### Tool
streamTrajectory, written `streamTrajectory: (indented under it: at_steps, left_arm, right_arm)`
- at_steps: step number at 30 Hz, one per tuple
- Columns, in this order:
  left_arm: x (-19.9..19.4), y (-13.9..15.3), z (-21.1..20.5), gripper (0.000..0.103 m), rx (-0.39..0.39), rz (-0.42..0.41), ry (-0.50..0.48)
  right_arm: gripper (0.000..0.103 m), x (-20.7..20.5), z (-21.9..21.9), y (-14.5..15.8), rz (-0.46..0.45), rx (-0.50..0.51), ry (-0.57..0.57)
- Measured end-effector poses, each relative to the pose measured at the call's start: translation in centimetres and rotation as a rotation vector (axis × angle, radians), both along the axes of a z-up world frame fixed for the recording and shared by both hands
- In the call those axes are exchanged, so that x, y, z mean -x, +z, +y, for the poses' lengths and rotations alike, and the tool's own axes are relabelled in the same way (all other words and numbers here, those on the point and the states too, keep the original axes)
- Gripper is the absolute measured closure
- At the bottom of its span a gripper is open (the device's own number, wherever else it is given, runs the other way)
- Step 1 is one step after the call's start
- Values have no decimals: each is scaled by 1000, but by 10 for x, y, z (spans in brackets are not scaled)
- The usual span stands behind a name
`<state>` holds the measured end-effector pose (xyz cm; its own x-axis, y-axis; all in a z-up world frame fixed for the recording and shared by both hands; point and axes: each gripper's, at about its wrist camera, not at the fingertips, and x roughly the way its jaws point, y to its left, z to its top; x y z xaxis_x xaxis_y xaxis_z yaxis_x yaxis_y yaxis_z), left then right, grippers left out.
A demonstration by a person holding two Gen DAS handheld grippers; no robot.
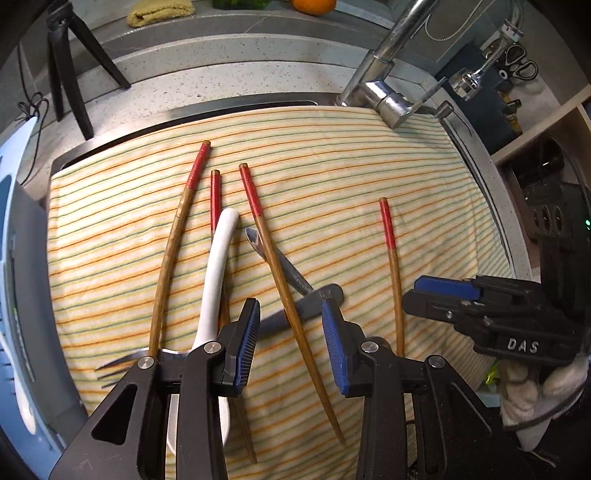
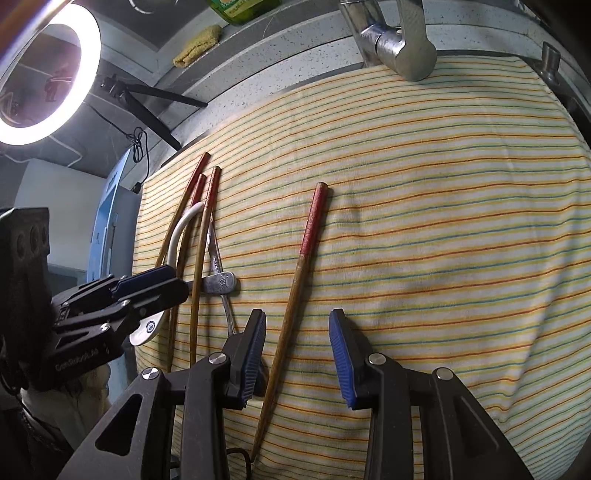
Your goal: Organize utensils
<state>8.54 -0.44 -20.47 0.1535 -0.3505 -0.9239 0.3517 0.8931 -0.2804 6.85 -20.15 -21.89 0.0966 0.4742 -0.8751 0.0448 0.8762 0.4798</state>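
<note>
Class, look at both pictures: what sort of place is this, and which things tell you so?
Most likely a home kitchen: a chrome faucet over a sink rim covered by a striped towel, with chopsticks laid on it.

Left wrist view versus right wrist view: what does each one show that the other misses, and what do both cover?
Only the left wrist view shows the fork tines poking out at the left of the cloth, the orange and the scissors at the back.

Only the right wrist view shows the lit ring light.

Both show the striped cloth, the four red-tipped chopsticks, the white spoon, the crossed metal handles, the faucet, and both grippers, left gripper and right gripper, open over the chopsticks.
</note>
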Motion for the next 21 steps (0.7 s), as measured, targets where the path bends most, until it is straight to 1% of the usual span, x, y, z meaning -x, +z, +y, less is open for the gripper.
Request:
streamTrajectory:
  at_steps: [3,6,10,13,15,16,17,19,21]
  left_arm:
    - [-7,-7,-5,70,-22,15,-10]
    - [-12,-12,-10,77,-34,28,-23]
    - [-17,-19,-16,79,-44,42,-40]
    - [-22,-21,-20,81,-44,48,-47]
    - [-23,-22,-23,85,-53,43,-59]
    - [-24,-22,-25,89,-49,41,-64]
    - [-25,-22,-26,90,-41,45,-68]
    - [-28,-23,-29,93,-38,47,-75]
    - [-30,-22,-28,95,-39,42,-74]
  right_arm:
    - [71,-1,4,0,-6,7,2]
    - [74,-1,7,0,-10,21,1]
    - [78,-2,9,-2,-10,33,-8]
    - [79,-3,15,-2,-17,62,5]
    - [82,-3,19,-2,-26,90,18]
    - [85,-4,21,-2,-29,100,23]
    - [88,-4,22,-2,-30,109,27]
    - [92,-6,23,-2,-31,112,28]
    - [93,-6,21,-3,-22,96,17]
